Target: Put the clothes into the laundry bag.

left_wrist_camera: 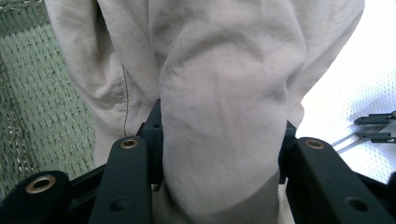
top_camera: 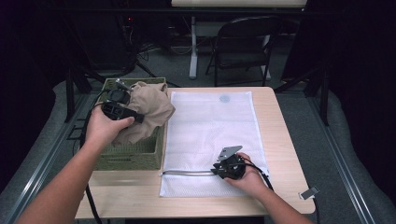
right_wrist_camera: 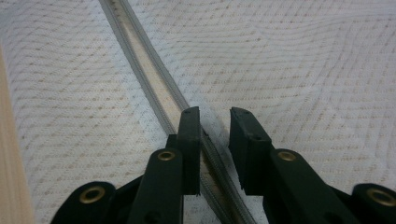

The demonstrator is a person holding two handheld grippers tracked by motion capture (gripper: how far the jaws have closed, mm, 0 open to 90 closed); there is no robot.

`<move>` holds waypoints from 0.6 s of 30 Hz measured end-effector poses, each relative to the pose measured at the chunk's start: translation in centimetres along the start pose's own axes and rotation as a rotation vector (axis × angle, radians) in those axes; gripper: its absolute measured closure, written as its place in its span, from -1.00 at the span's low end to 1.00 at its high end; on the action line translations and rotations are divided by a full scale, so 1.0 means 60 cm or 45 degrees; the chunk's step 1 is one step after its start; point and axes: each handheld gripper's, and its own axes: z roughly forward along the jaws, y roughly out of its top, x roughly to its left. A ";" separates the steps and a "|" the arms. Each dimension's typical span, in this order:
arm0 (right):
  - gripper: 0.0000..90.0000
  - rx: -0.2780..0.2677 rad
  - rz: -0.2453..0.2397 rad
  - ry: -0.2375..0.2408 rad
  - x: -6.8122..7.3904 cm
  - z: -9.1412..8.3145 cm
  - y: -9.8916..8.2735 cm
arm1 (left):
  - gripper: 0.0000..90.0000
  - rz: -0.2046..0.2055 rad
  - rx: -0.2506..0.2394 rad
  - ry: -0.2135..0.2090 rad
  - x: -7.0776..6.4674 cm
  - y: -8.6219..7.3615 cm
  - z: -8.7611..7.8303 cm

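Left gripper view: fingers (left_wrist_camera: 224,154) clamp creased beige cloth (left_wrist_camera: 219,93) | right fingers (right_wrist_camera: 215,126) apart astride mesh bag's zipper (right_wrist_camera: 140,60)

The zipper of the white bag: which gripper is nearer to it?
Right. The right gripper is on the bag, its jaws astride the zipper. The left gripper is over the basket, shut on the beige cloth.

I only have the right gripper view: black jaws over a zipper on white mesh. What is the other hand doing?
Observer: The left tool is clamped on a bunched beige garment.
Operator: Where is that garment?
Observer: It is over a green woven basket, partly lifted out.
Operator: And where on the mesh is my tool?
Observer: The right tool is at the near end of the white mesh bag, which lies flat beside the basket.
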 end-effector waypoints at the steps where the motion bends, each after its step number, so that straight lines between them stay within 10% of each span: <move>1: 0.65 0.000 0.000 0.000 0.000 0.000 0.000 | 0.25 0.000 0.000 0.000 0.000 0.000 0.000; 18: 0.95 0.035 0.058 0.038 -0.014 0.001 0.007 | 0.25 0.026 0.000 -0.008 -0.008 -0.001 -0.004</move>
